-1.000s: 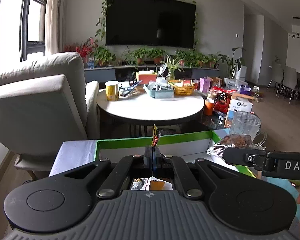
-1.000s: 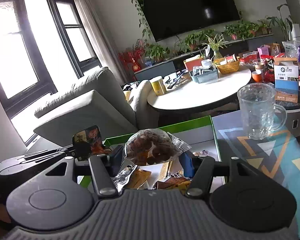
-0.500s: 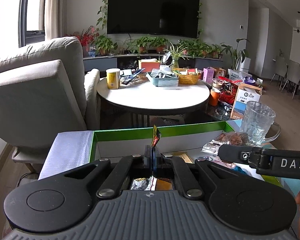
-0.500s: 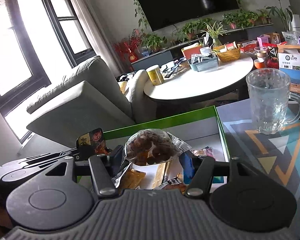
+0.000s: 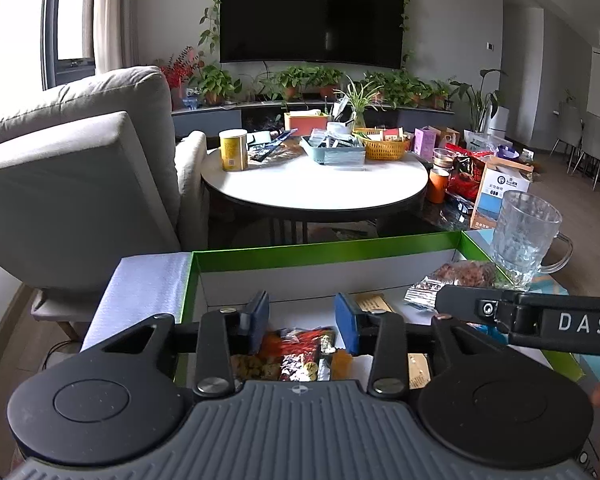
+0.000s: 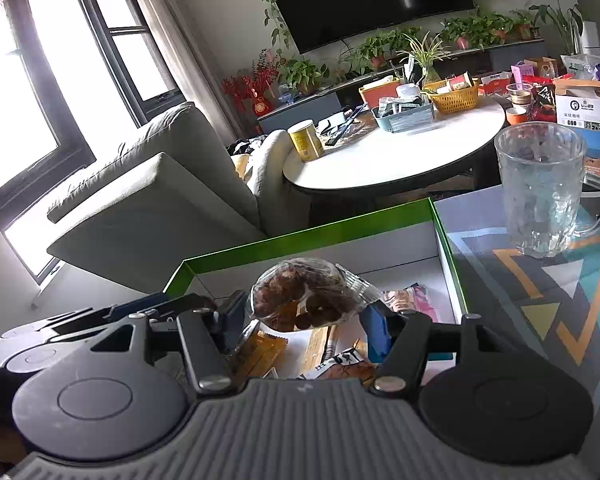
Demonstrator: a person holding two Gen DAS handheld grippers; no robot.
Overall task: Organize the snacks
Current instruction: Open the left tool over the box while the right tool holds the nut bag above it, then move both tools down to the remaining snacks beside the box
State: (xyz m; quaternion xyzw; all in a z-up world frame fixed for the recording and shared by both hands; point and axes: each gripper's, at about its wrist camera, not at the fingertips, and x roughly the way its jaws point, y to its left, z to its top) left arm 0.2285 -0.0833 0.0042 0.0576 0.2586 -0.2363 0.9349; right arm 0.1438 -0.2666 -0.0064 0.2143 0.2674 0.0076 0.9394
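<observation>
A green-rimmed white box (image 5: 324, 250) holds several snack packets. My left gripper (image 5: 302, 320) is open above it, with a red-orange packet (image 5: 300, 344) lying in the box just below its blue pads. My right gripper (image 6: 304, 316) is shut on a clear bag of brown snacks (image 6: 304, 298) and holds it above the box (image 6: 300, 236). That bag also shows at the right in the left wrist view (image 5: 460, 276), ahead of the right gripper's black finger (image 5: 500, 308). Flat packets (image 6: 260, 350) lie under the bag.
A glass mug (image 6: 548, 192) stands on the patterned mat (image 6: 540, 292) right of the box. A grey armchair (image 5: 72, 184) is at the left. A round white table (image 5: 316, 180) with a yellow can, baskets and boxes stands beyond.
My left gripper has opened and let go of the red-orange packet, which now lies in the box. Both grippers have come lower over the box. The right gripper keeps its bag.
</observation>
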